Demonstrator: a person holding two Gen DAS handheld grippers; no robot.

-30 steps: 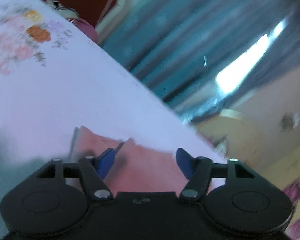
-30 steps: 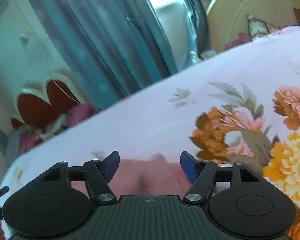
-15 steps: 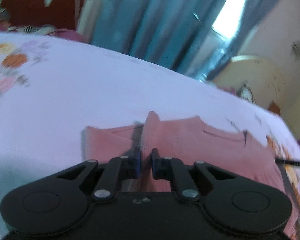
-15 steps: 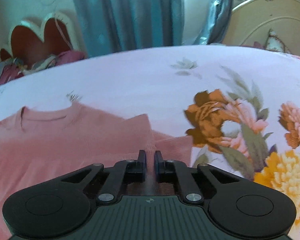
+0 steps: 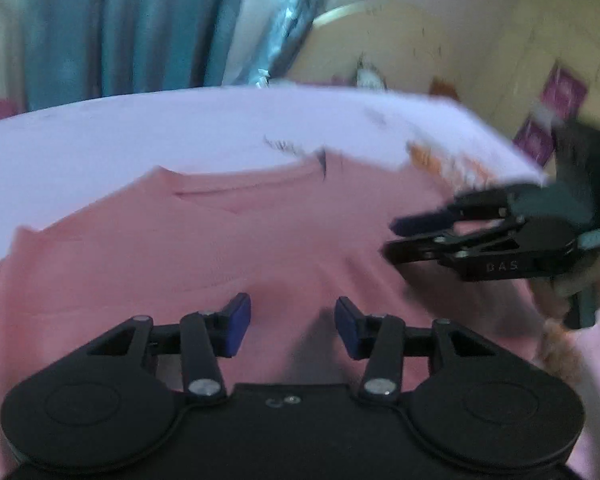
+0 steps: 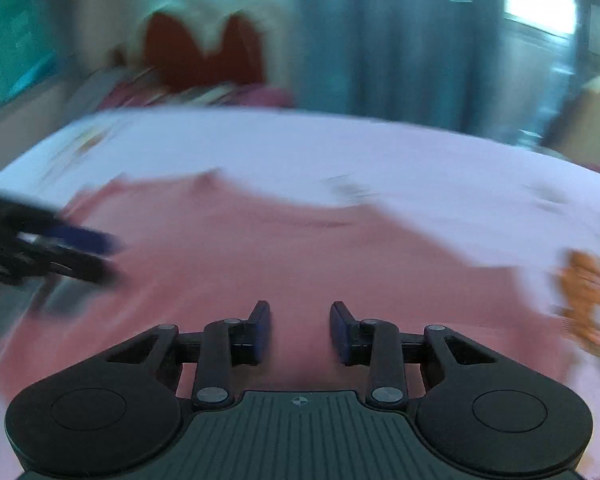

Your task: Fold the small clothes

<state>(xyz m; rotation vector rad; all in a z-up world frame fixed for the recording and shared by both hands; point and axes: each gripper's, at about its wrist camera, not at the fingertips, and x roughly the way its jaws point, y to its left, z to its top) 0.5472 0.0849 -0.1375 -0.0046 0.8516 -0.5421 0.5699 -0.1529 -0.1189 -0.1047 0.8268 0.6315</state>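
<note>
- On a floral bedsheet (image 5: 180,136), a soft pink knit top (image 5: 204,248) lies spread flat, neckline away
- Left gripper (image 5: 292,326) and right gripper (image 6: 299,330) hover above it, jaws opening, nothing between them
- Limp cloth could spring back, undoing the fold
</note>
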